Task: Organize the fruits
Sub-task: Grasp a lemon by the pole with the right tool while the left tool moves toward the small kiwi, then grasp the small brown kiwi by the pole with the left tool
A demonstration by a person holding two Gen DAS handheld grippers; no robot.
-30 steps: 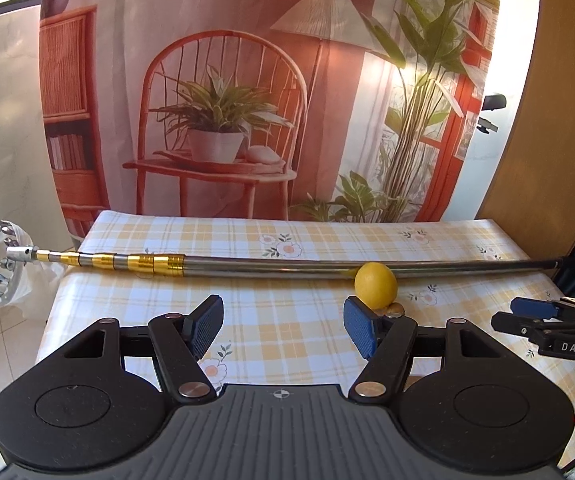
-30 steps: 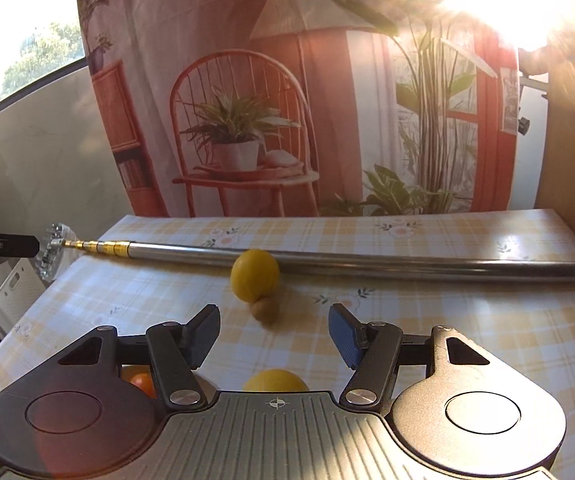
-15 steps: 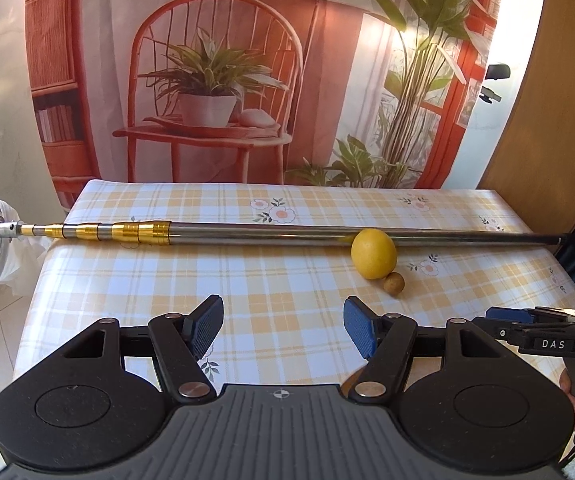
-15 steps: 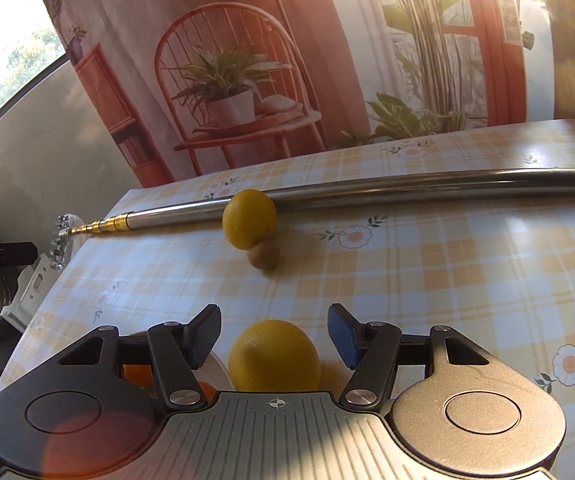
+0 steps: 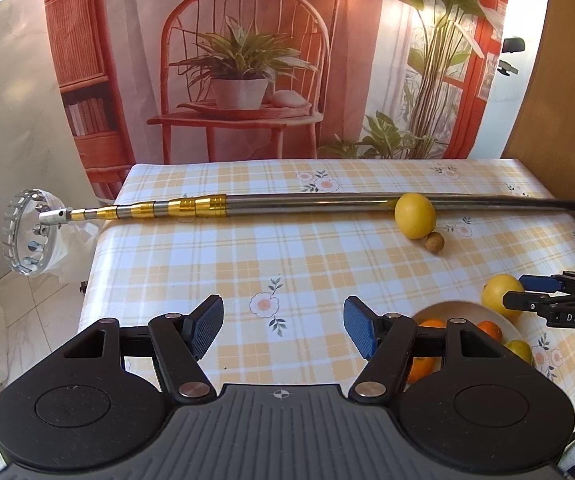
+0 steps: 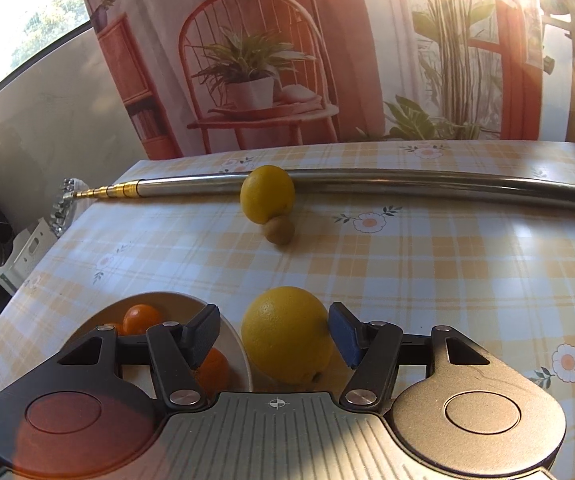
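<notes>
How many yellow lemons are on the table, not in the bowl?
2. One lemon rests against the metal pole; another lemon sits beside the bowl, between the open right gripper fingers. The grippers may hide others.

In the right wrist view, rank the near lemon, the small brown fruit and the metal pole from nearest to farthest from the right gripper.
1. Near lemon, between the right gripper's fingers.
2. Small brown fruit, mid-table, touching the far lemon.
3. Metal pole, across the table's far side.

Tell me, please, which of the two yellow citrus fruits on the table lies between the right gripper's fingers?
The near yellow fruit beside the bowl, framed by the open right gripper. The far yellow fruit rests against the metal pole, touching a small brown fruit.
</notes>
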